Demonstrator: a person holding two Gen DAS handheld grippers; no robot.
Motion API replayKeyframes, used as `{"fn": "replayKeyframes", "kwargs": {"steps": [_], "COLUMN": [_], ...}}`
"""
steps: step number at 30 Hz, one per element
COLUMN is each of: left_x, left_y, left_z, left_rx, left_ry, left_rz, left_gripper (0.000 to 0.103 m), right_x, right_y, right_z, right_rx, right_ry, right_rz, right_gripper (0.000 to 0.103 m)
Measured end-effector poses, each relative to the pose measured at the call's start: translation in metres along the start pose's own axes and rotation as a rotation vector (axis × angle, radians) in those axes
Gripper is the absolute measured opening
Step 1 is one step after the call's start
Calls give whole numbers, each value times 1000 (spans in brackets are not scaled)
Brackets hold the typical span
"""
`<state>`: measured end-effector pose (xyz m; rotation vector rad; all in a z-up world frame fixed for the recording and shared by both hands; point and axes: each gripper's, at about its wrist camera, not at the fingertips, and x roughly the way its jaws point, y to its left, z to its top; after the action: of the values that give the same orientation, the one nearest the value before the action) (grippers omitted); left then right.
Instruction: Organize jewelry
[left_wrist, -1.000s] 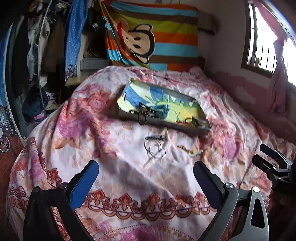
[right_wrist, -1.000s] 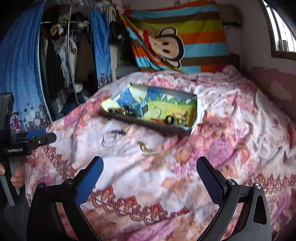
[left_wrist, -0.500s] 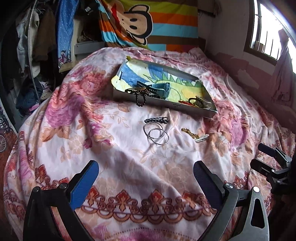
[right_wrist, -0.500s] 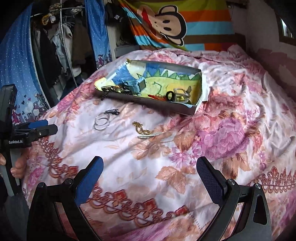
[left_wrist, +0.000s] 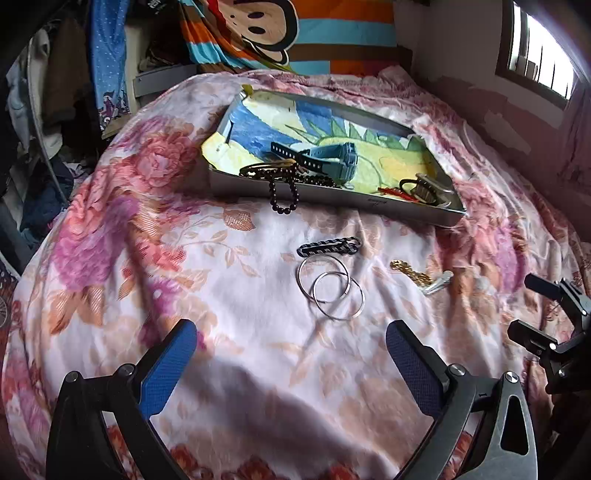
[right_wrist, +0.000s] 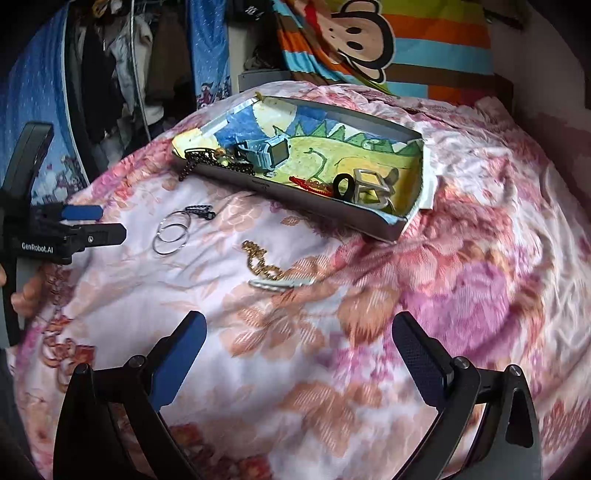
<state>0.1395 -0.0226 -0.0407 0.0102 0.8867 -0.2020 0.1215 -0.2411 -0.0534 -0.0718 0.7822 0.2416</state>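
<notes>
Blue pads line the fingers of my left gripper (left_wrist: 288, 360), which hangs with its jaws wide apart and nothing between them over the near part of the floral bedspread (left_wrist: 229, 295). In the right wrist view its white lettering reads "GenRobot.AI", the only writing I can make out, and a bit of the hand (right_wrist: 26, 295) holding it shows at the left edge. My right gripper (right_wrist: 299, 352) is likewise spread wide and empty above the bedspread, toward its right side. Compared with a second ago both cameras sit closer and tilted down: the monkey blanket (left_wrist: 266, 26) has slid to the top edge and the jewelry looks larger, though nothing on the bed has shifted. Just ahead of the left gripper lie two silver hoops (left_wrist: 330, 286), overlapping, with a dark braided bracelet (left_wrist: 328, 245) just beyond them. To their right are a gold chain (left_wrist: 410, 271) and a silver clip (left_wrist: 437, 282), touching. Further toward the head of the bed rests the grey box (left_wrist: 406, 210) with a dinosaur drawing inside; it holds a blue watch (left_wrist: 332, 158) at its left end, a black bead string (left_wrist: 284, 192) draped over the near wall, and a red piece (right_wrist: 310, 184), a black ring (right_wrist: 341, 186) and a metal buckle (right_wrist: 371, 188) at the right end.
</notes>
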Motion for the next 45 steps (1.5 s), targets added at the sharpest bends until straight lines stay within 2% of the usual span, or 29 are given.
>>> {"fn": "replayKeyframes", "kwargs": {"steps": [5, 8, 10, 12, 13, 18, 20, 21, 23, 27, 35, 40, 45], "left_x": [22, 30, 34, 39, 41, 53, 57, 58, 59, 61, 61, 60, 63], "left_y": [1, -2, -7, -11, -13, -11, -11, -11, -13, -16, -17, -17, -20], "left_z": [11, 14, 15, 15, 15, 19, 20, 21, 22, 21, 20, 20, 18], "left_rx": [19, 48, 72, 101, 113, 109, 107, 109, 115, 127, 129, 126, 130], "left_ry": [25, 26, 28, 34, 37, 66, 68, 67, 67, 70, 73, 78, 102], "left_rz": [-3, -7, -8, -10, -9, -19, -17, -19, -20, -17, -13, -21, -20], "left_gripper": [100, 91, 86, 80, 76, 62, 58, 57, 47, 41, 30, 21, 7], "right_x": [17, 27, 35, 44, 48, 63, 67, 69, 73, 82, 86, 87, 85], "right_y": [-6, -7, -6, -5, -5, -4, -2, -1, 2, 11, 10, 11, 14], "right_z": [13, 21, 24, 27, 27, 26, 24, 24, 23, 20, 20, 21, 20], "right_rx": [20, 29, 27, 23, 23, 23, 17, 11, -7, -43, -38, -38, -38], "right_ry": [-18, -24, -20, 0, 10, 65, 85, 92, 108, 138, 164, 183, 185], "right_rz": [35, 64, 84, 109, 115, 160, 173, 175, 176, 162, 132, 116, 103], "right_gripper": [98, 98, 94, 84, 83, 75, 74, 74, 74, 73, 52, 52, 51]}}
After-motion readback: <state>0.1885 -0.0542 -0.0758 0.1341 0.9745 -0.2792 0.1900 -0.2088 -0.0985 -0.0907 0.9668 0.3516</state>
